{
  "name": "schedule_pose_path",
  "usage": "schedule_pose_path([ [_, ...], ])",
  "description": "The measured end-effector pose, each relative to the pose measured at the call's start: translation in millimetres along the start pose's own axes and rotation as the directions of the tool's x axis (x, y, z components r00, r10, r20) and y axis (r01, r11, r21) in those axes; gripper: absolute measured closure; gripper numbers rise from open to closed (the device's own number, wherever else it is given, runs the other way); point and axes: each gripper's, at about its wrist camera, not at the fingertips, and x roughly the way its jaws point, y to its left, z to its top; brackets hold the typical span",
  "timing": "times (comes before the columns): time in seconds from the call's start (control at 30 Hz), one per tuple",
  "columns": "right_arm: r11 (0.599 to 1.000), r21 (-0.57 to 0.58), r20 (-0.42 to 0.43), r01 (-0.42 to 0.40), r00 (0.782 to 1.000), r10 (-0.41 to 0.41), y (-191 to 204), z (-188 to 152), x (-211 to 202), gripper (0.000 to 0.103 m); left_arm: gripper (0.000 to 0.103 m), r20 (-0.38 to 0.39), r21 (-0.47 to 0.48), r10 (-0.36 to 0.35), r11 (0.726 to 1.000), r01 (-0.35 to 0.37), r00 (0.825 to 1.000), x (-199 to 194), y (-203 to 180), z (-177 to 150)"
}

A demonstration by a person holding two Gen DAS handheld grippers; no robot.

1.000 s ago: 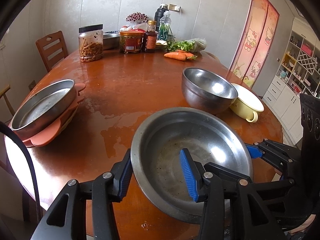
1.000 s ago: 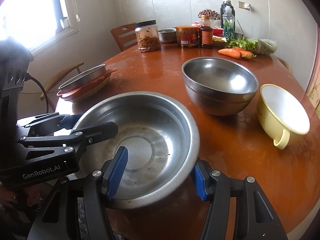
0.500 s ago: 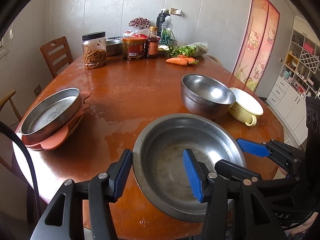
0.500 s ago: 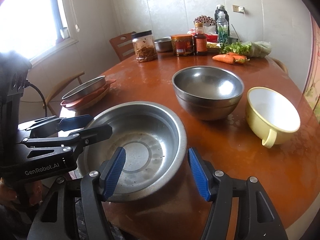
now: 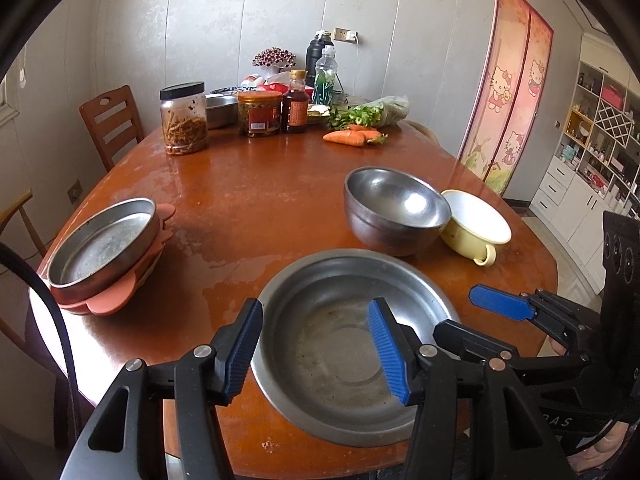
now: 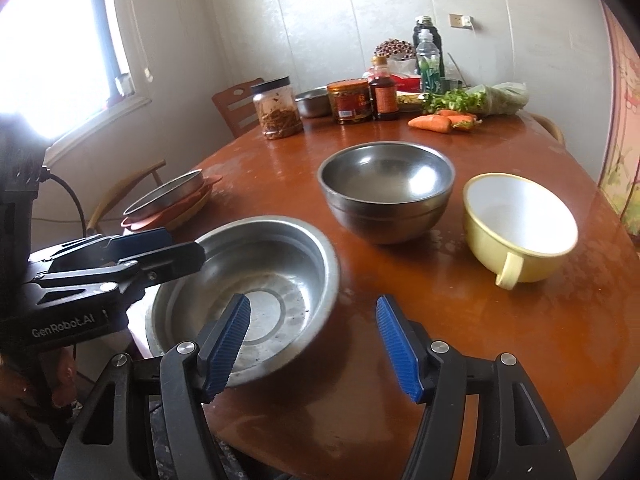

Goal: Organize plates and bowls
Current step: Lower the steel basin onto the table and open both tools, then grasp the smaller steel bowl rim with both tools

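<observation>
Your left gripper (image 5: 316, 352) has its fingers spread wide around the near-left rim of the basin (image 5: 352, 344): one blue pad sits outside the rim, the other hangs over the inside, and neither visibly presses the metal. Your right gripper (image 6: 314, 348) is also spread wide and holds nothing; its left pad hangs over the basin's near rim, its right pad over bare worktop (image 6: 460, 320).

The basin, a wide shallow steel one, rests at the near edge of the round brown worktop. Just beyond it stands the steel bowl (image 5: 394, 210), deeper and upright, and right beside that, close enough that you cannot tell whether they touch, the yellow bowl (image 5: 476, 228) with its handle turned toward you. At the left edge, well apart from these, a steel pan (image 5: 100, 244) sits on top of a stack of orange plates (image 5: 120, 300).

Along the far side are a jar (image 5: 184, 120), a red-labelled tub (image 5: 259, 114), a dark bottle (image 5: 296, 104), carrots (image 5: 348, 136) and bagged greens (image 5: 376, 112).
</observation>
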Motion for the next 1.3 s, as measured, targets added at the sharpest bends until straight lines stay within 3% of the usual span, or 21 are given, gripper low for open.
schedule_pose_path([
  [0.3, 0.998, 0.054, 0.036, 0.013, 0.999, -0.015, -22.0, 7.8, -9.4, 0.035, 0.048, 0.023, 0.024, -0.008, 1.000, 0.007, 1.000, -0.7, -9.1, 24.6],
  [0.63, 0.996, 0.086, 0.063, 0.024, 0.998, -0.029, -41.0, 28.1, -2.1, 0.035, 0.048, -0.008, 0.070, -0.031, 0.997, 0.032, 0.999, 20.5, -23.9, 51.1],
  [0.87, 0.992, 0.120, 0.077, 0.028, 0.996, -0.038, -55.5, 52.3, 12.7, 0.035, 0.048, -0.056, 0.059, -0.064, 0.996, 0.067, 0.996, 46.4, -22.9, 75.4],
  [1.3, 0.991, 0.115, 0.030, 0.071, 0.997, -0.075, -69.7, 75.9, 43.8, 0.035, 0.048, -0.138, 0.077, -0.047, 0.995, 0.058, 0.989, 95.3, -23.2, 103.9],
])
